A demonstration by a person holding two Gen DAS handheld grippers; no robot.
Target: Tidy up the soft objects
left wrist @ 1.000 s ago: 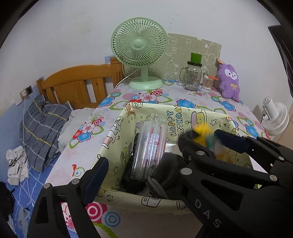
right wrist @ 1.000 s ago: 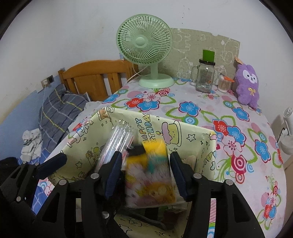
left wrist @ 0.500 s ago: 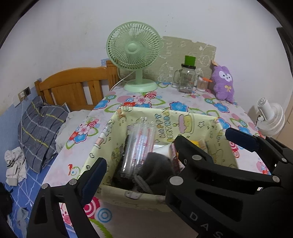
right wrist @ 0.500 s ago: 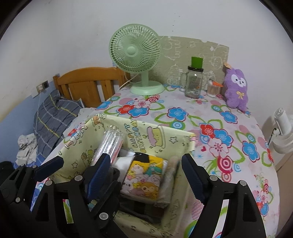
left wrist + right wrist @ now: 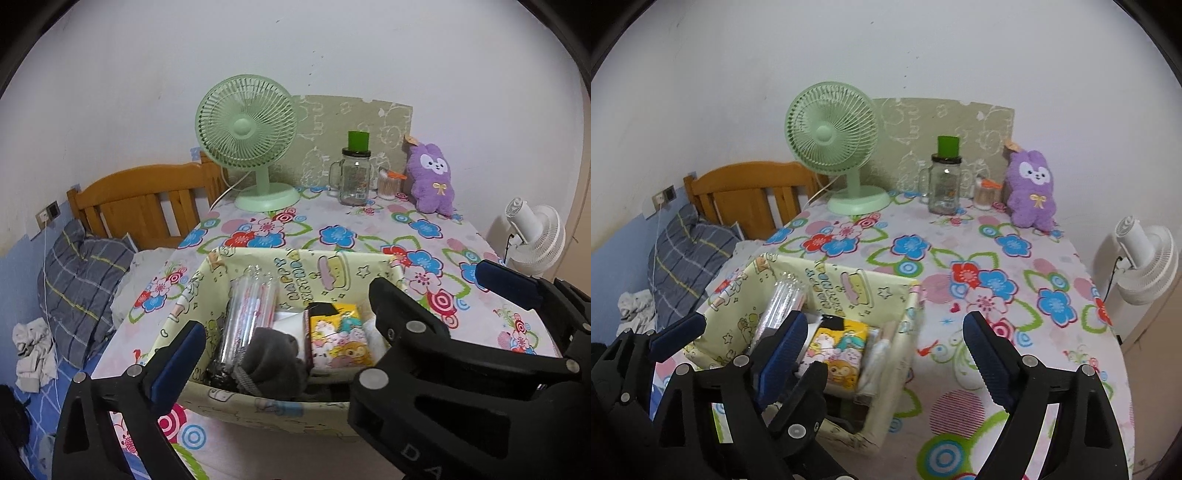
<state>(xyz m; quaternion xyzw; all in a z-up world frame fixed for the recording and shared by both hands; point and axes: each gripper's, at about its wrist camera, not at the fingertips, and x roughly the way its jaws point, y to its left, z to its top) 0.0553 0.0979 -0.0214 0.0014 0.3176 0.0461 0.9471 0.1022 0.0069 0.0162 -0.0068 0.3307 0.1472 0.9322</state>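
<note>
Both grippers open over the box

The left gripper (image 5: 284, 310) and right gripper (image 5: 882, 343) hold nothing; the tissue pack (image 5: 838, 354) lies in the box (image 5: 905, 332) near the table's (image 5: 997, 258) front edge.

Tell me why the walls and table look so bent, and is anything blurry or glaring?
Both views use a fisheye lens: black corners, and the table edge bows. Left wrist view: the green fan and storage box are sharp; the near left claw looms large. Right wrist view: even indoor light, soft shadows, no strong glare; the right claw is crisp.
</note>
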